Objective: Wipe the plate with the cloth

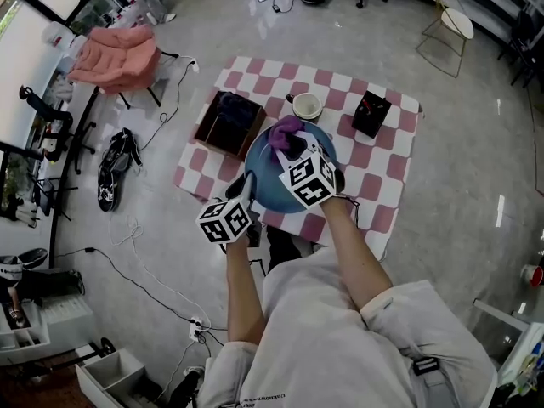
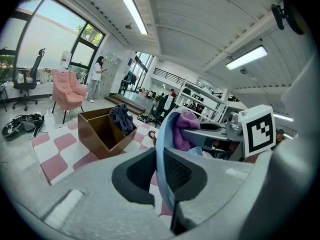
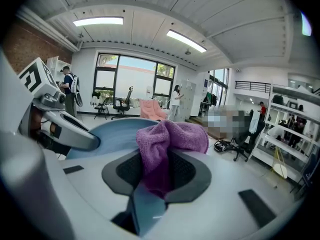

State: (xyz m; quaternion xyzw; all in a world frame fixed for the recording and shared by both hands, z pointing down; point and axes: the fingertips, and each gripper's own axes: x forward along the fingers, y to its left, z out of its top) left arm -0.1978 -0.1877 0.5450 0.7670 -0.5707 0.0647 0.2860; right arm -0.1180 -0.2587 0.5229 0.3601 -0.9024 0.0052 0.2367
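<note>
A blue plate (image 1: pixel 276 189) is held up over the checkered table, tilted. My left gripper (image 1: pixel 246 184) is shut on the plate's near left rim; in the left gripper view that rim (image 2: pixel 161 149) runs edge-on between the jaws of the left gripper (image 2: pixel 162 173). My right gripper (image 1: pixel 289 145) is shut on a purple cloth (image 1: pixel 285 130) and holds it against the plate's far side. In the right gripper view the cloth (image 3: pixel 170 139) bunches up out of the right gripper (image 3: pixel 157 176), with the plate (image 3: pixel 110 129) just behind it.
On the pink-and-white checkered table (image 1: pixel 391 160) stand a brown box (image 1: pixel 228 124) with dark fabric inside, a white cup (image 1: pixel 306 106) and a black box (image 1: pixel 371 113). A pink chair (image 1: pixel 119 58) and a bag (image 1: pixel 115 170) sit on the floor at left.
</note>
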